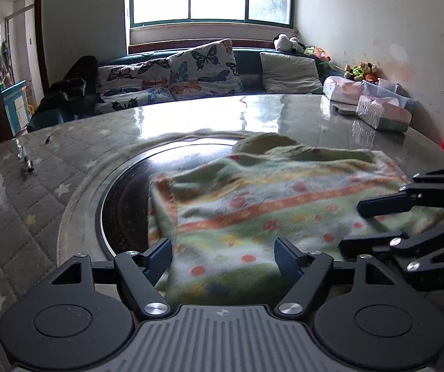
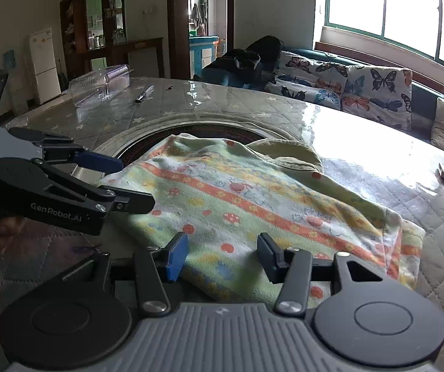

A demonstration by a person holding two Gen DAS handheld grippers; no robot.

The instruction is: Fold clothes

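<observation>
Looking at: the cloth [image 1: 271, 204] lies on the table [image 1: 67, 161], partly over the round dark plate [image 1: 122, 204] in the middle.
Where from me: it is straight ahead and just under both my tools.
Long way: the orange stripes run from my left to my right.
Left gripper [image 1: 223, 255]: open, holding nothing, over the near edge.
Right gripper [image 2: 222, 255]: open, holding nothing, over the near edge too.
Nearer: I think both are about the same, side by side.
Writing: my left tool says "GenRobot.AI". I see no other words.
</observation>
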